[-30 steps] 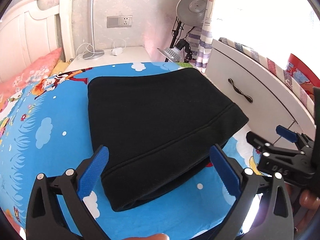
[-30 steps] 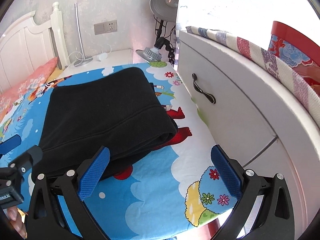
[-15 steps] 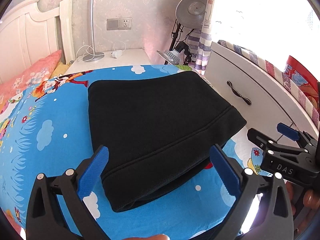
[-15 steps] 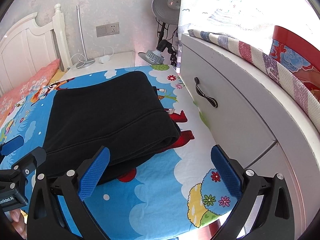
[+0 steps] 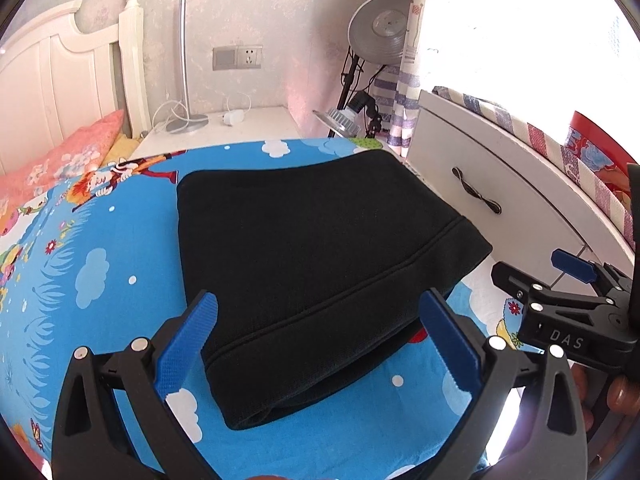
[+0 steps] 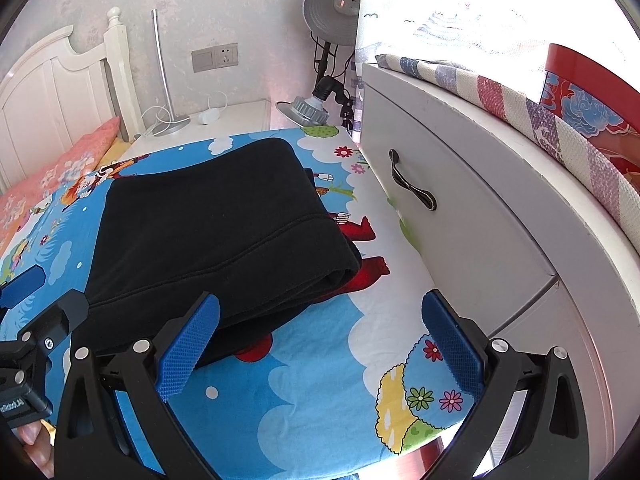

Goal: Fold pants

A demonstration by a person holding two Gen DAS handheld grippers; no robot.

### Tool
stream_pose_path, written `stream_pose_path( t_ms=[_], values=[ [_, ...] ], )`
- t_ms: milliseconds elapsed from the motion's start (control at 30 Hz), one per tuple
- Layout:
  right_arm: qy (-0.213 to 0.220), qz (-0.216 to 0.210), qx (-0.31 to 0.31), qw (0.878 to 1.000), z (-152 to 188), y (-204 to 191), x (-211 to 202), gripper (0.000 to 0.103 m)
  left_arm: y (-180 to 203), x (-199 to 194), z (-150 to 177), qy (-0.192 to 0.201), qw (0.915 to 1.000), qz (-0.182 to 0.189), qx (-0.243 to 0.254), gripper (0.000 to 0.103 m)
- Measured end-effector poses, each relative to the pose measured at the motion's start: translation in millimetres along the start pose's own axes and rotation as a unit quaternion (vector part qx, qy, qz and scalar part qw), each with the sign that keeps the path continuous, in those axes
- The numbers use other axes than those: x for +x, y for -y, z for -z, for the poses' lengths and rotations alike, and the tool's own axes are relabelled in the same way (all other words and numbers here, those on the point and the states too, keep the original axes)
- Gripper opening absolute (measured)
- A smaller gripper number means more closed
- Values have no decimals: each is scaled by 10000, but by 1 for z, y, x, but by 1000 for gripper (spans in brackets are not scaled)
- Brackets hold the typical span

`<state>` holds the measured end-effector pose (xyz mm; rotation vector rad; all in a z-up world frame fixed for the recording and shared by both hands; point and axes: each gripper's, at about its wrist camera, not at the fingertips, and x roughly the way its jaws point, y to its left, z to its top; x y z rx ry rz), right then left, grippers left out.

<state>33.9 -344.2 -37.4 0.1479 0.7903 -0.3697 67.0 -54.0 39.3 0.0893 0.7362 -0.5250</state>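
Note:
Black pants (image 5: 312,256) lie folded into a thick rectangle on the blue cartoon bedsheet (image 5: 80,280); the same pants (image 6: 208,232) show left of centre in the right wrist view. My left gripper (image 5: 318,344) hovers open above the near hem, blue pads wide apart, holding nothing. My right gripper (image 6: 320,344) is open too, over the sheet (image 6: 304,376) to the right of the pants, its left pad near their near edge. Each gripper shows at the edge of the other's view.
A white drawer unit (image 6: 472,216) with a dark handle stands close along the bed's right side. Beyond the bed are a nightstand (image 5: 224,124) with a lamp base and charger, a white headboard (image 5: 60,92), a pink pillow (image 5: 60,160) and a lamp on a stand (image 5: 380,36).
Both grippers have drawn back and risen slightly from the pants, staying open. The folded pants have not moved.

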Motion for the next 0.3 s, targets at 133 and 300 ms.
stream_pose_path(
  t_ms=[133, 300],
  values=[
    [54, -8, 25, 10000, 2, 1, 0, 98, 2, 1, -1, -2, 9998, 215, 23, 101],
    [82, -173, 88, 9998, 5, 0, 5, 98, -50, -16, -11, 226, 9988, 20, -427, 101]
  ],
)
